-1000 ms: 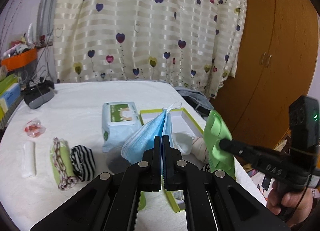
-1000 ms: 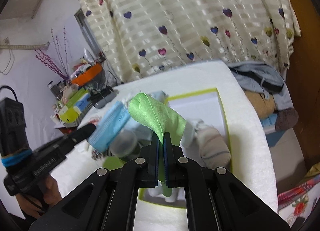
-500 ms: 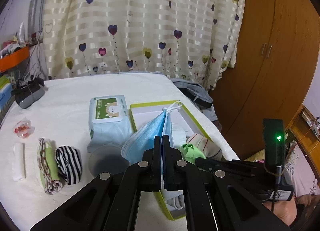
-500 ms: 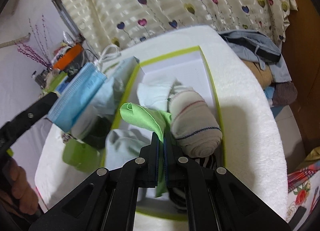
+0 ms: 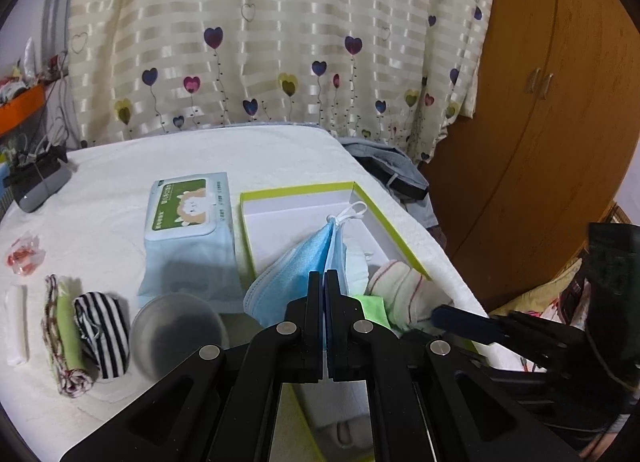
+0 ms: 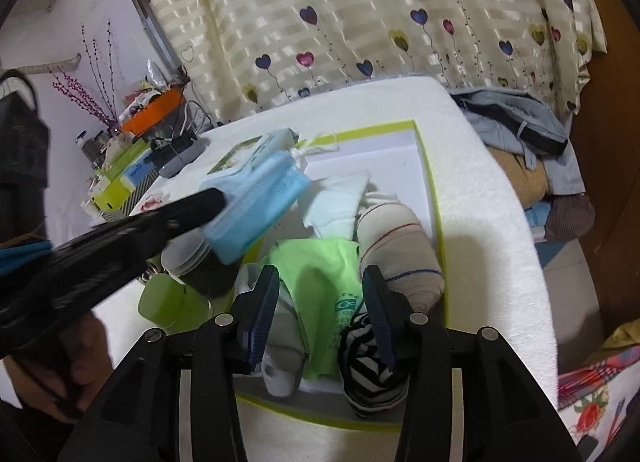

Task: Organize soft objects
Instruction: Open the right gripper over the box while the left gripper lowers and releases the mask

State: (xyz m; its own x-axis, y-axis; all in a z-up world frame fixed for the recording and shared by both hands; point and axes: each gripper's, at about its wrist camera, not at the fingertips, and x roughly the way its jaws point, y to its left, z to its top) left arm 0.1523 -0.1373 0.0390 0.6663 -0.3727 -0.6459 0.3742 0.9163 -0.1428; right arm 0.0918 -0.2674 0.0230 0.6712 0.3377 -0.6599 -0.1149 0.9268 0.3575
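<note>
Released, green cloth [image 6: 320, 262] lies in box [image 6: 430, 181] — right fingers [image 6: 376, 302] wide; left fingers [image 5: 314, 298] pinch mask [image 5: 296, 274].

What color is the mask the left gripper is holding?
Light blue mask with white ear loops, clearest in the left wrist view.

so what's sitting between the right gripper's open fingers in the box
The green cloth lies in the box between the right gripper's open fingers, released, shown in the right wrist view.
</note>
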